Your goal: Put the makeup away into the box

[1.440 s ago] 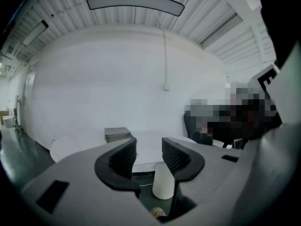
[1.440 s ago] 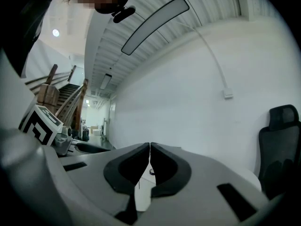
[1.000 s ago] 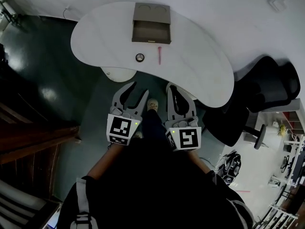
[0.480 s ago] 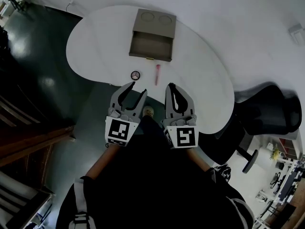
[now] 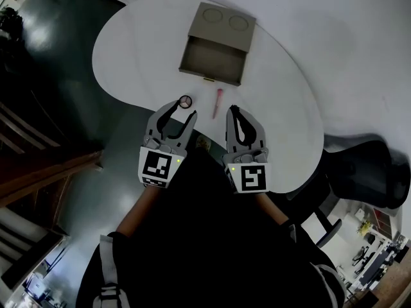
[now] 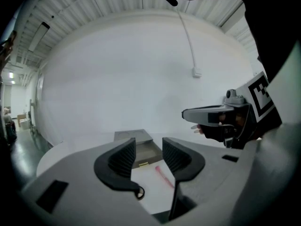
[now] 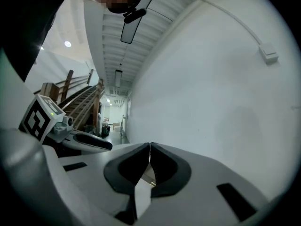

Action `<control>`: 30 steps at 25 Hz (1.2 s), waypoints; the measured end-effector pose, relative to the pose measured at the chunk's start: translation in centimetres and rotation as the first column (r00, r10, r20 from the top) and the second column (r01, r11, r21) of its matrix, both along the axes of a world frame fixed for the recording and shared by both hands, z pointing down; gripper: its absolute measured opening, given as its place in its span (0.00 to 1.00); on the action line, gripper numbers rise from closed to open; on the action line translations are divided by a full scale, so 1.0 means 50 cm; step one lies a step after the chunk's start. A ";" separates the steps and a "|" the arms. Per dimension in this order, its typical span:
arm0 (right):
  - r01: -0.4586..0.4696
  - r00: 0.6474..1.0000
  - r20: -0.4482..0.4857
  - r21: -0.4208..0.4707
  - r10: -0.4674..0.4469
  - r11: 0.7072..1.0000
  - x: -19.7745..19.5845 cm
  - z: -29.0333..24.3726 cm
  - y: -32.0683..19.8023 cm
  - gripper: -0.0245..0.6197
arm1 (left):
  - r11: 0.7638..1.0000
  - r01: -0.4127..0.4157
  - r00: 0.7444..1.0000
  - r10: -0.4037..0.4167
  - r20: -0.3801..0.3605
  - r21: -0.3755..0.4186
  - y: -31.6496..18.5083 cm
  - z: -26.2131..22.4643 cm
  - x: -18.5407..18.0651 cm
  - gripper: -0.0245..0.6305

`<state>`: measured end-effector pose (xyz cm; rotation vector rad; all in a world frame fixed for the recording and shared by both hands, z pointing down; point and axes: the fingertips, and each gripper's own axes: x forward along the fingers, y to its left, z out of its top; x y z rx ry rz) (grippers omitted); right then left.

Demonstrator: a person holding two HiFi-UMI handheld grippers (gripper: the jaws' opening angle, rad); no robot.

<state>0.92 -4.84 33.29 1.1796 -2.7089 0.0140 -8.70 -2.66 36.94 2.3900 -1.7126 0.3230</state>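
The left gripper (image 5: 183, 110) and right gripper (image 5: 234, 110) have been brought nearer the white table (image 5: 282, 76). The left jaws are being opened on nothing; the right jaws are pressed together, empty.

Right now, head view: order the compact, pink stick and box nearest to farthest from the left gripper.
1. Compact, just ahead of the left gripper, whose empty jaws are opening.
2. Pink stick, to the right.
3. Box, farthest, beyond both.
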 end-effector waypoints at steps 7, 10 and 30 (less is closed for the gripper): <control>0.035 0.999 -0.031 -0.050 -0.036 0.998 -0.038 0.042 -0.016 0.08 | 0.996 -0.063 0.997 0.066 0.041 -0.069 -0.017 0.068 -0.002 0.31; 0.017 0.998 -0.067 -0.066 -0.021 0.998 -0.050 0.064 -0.033 0.08 | 0.989 -0.096 0.994 0.101 0.038 -0.109 -0.031 0.101 -0.008 0.32; -0.037 0.987 -0.162 -0.231 -0.001 0.972 -0.085 0.236 -0.060 0.08 | 0.913 -0.191 0.966 0.240 0.098 -0.361 -0.072 0.349 -0.029 0.41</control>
